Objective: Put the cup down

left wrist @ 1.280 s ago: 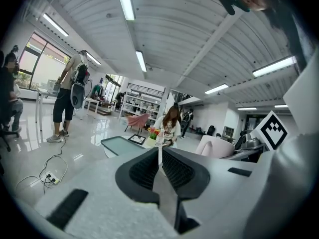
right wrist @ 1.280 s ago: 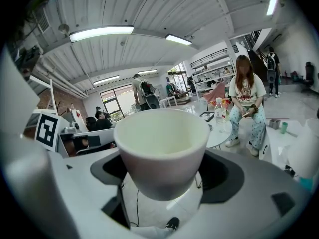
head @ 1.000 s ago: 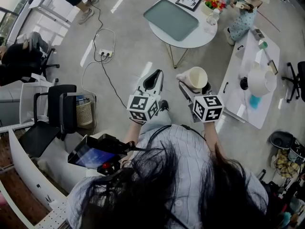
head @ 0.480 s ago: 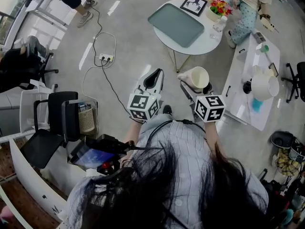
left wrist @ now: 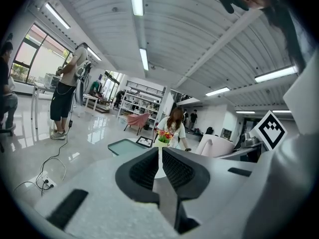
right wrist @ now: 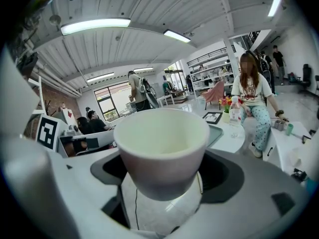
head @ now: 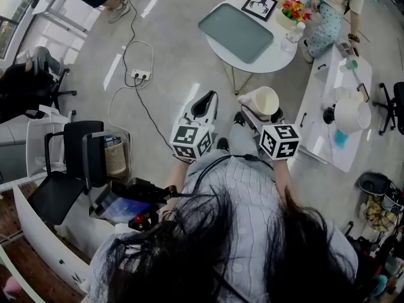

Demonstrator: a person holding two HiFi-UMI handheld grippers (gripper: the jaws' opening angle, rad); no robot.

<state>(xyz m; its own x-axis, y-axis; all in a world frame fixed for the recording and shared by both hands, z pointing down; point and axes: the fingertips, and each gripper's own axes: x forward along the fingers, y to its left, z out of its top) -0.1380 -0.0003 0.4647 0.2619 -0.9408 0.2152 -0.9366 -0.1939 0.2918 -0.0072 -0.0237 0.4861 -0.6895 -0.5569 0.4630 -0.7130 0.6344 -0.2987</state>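
Note:
A cream cup (head: 263,101) (right wrist: 162,148) sits upright between the jaws of my right gripper (head: 255,109) (right wrist: 162,178), which is shut on it and held in the air above the floor. Its inside looks empty. My left gripper (head: 203,98) (left wrist: 159,153) hangs beside it on the left, its pads closed together on nothing. Ahead stands a round white table (head: 268,49) (right wrist: 234,136) with a green tray (head: 235,24) (left wrist: 122,146), a framed picture (head: 259,5), a pot of flowers (head: 291,8) and a clear bottle (head: 290,35).
A person (head: 325,8) sits behind the round table. A long white table (head: 319,122) with a white round vessel (head: 350,113) runs along the right. A power strip (head: 140,74) and its cable lie on the floor to the left, near a black chair (head: 82,147).
Both grippers have come slightly closer to the round table, the cup still held. A knee now shows between the grippers.

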